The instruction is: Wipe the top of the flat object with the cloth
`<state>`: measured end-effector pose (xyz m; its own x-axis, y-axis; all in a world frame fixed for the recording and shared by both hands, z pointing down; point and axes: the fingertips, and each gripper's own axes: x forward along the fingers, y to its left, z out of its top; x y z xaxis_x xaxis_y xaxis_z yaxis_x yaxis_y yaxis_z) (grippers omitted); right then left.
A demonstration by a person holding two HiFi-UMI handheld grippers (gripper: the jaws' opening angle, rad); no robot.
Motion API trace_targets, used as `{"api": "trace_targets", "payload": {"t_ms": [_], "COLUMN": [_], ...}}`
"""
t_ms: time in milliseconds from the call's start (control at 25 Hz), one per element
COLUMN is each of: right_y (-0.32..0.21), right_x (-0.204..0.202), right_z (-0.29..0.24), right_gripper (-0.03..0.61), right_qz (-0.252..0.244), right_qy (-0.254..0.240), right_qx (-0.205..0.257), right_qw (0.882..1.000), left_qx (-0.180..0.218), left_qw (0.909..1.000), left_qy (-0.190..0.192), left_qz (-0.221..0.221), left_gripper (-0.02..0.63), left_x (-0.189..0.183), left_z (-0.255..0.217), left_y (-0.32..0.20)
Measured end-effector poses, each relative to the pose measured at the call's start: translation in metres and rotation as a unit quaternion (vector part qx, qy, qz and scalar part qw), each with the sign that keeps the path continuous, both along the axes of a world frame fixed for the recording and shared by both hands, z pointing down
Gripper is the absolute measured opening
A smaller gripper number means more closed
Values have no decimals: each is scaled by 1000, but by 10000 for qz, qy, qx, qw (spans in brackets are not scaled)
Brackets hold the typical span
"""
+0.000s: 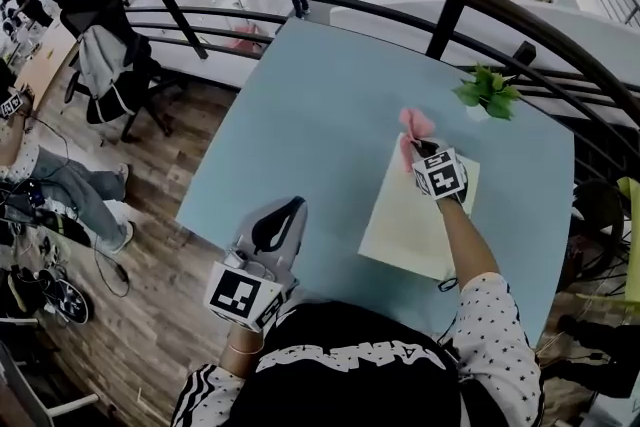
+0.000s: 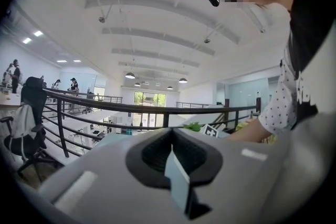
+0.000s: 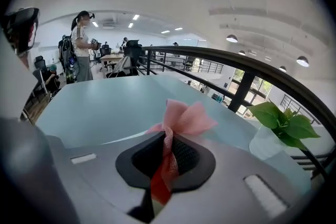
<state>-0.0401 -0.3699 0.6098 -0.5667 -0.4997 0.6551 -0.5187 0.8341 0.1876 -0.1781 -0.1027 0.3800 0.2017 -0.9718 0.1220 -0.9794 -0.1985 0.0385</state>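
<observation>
Tightly, right claw point(image 3: 167, 162) pinches cloth point(image 3: 184, 115) (pink), left claw point(image 2: 176, 176) closed.

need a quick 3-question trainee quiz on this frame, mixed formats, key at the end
1. Multiple choice: what does the right tool hold? A) a sponge B) a pink cloth C) nothing
2. True or false: the left tool rests on the flat board.
3. Fill in: in the head view, the pink cloth is at the flat board's ____ end (top/bottom).

Key: 1 B; 2 false, it is off to the board's left; 3 top.
</observation>
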Motion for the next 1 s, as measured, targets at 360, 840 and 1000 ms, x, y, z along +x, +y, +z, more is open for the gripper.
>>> {"api": "trace_targets", "payload": {"t_ms": [360, 840, 1000], "right_y": [7, 47, 64], "right_x": [-1, -4, -3], "right_z": [5, 8, 7], "right_gripper": [23, 20, 18], "right_qz": [26, -406, -616], "right_qy": [108, 194, 240], "right_qx": [-83, -62, -8], "right_qw": [9999, 9990, 9978], "left_qx": [5, -57, -104], "left_qw": [10000, 9997, 9993], "left_qy": [-36, -22, -33], "left_qz": [39, 251, 353], "left_gripper": [0, 0, 0], "left_x": [-3, 11, 20], "left_z": [-2, 7, 7], "left_y": [-2, -4, -3]}}
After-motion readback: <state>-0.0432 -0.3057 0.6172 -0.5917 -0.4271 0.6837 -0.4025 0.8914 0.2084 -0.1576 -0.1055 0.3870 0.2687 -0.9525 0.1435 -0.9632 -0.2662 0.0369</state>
